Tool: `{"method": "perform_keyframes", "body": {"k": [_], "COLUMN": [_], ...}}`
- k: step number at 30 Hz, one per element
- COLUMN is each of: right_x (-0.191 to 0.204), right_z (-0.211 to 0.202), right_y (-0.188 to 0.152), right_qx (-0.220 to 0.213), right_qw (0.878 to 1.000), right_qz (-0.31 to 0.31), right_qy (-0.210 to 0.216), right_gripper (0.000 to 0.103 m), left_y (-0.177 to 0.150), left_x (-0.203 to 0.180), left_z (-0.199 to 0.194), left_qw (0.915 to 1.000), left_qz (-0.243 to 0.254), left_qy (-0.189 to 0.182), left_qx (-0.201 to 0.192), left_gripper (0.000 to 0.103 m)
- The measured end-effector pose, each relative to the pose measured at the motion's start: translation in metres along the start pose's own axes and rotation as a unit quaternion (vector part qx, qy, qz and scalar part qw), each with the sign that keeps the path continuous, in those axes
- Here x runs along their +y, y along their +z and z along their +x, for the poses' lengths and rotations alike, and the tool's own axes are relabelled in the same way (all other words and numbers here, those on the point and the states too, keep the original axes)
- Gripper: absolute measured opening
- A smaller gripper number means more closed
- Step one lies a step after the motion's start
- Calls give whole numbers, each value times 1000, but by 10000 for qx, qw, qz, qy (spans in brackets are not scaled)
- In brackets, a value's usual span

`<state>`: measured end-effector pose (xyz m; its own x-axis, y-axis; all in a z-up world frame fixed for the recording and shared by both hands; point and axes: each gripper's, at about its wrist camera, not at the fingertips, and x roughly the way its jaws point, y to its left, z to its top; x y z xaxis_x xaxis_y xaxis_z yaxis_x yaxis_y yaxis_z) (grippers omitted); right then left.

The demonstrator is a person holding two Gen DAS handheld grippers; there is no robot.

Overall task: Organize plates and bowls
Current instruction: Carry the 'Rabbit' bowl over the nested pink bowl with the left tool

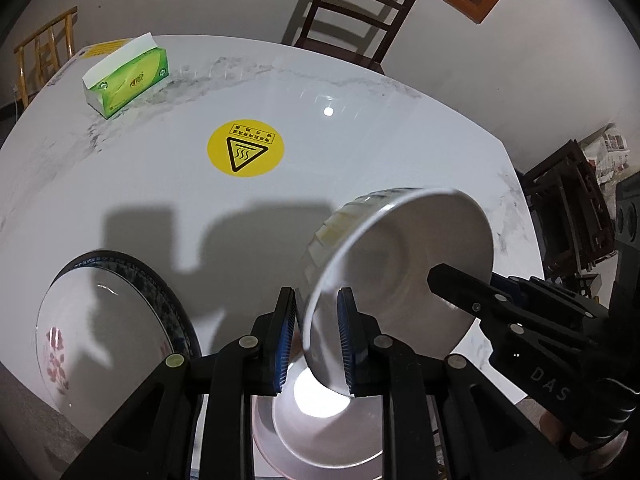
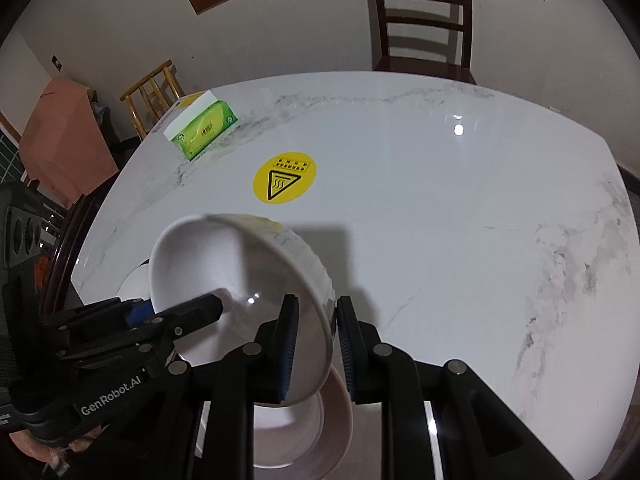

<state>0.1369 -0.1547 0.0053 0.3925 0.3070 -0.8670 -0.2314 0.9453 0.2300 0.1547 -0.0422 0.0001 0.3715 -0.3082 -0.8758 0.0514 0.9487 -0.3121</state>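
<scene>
Blue ribbed pads (image 1: pixel 347 336) of your left gripper (image 1: pixel 318 340) are clamped on the rim of the white bowl (image 1: pixel 404 264), and your right gripper (image 2: pixel 318 344) pinches the opposite rim the same way, so the bowl hangs tilted between both tools above the marble table (image 2: pixel 460 208). Each grip is only an edge pinch on glazed ware; if your hands drift apart or twist unevenly, the rim could slide out and the bowl would drop. Directly beneath sits a stack of bowls (image 1: pixel 320 428), so a slip risks chipping those too. To the left, just beside that stack, the flower-patterned plate (image 1: pixel 108 332) could catch a swinging edge. The tissue box (image 1: pixel 128 80) and yellow warning sticker (image 1: pixel 245 148) lie well apart.
</scene>
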Motion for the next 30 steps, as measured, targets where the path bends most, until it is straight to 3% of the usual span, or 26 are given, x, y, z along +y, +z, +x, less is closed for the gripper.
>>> {"method": "perform_keyframes", "body": {"k": [15,30], "right_x": [10,16], "right_z": [-20,-23], "right_y": [-16,-58], "right_qx": [-34,306], "right_qw": [10000,9995], "right_qz": [-74,-74], "right_qy": [-43,-59], "right_gripper": [20,20], "left_y": [-22,-61], "left_x": [-5,-5], "left_z": [-17,-29], "left_qw": [9999,9998], "left_qz": [50,113], "left_qy": [-90,-131], "left_qx": [6,133], "left_gripper": [17,17]}}
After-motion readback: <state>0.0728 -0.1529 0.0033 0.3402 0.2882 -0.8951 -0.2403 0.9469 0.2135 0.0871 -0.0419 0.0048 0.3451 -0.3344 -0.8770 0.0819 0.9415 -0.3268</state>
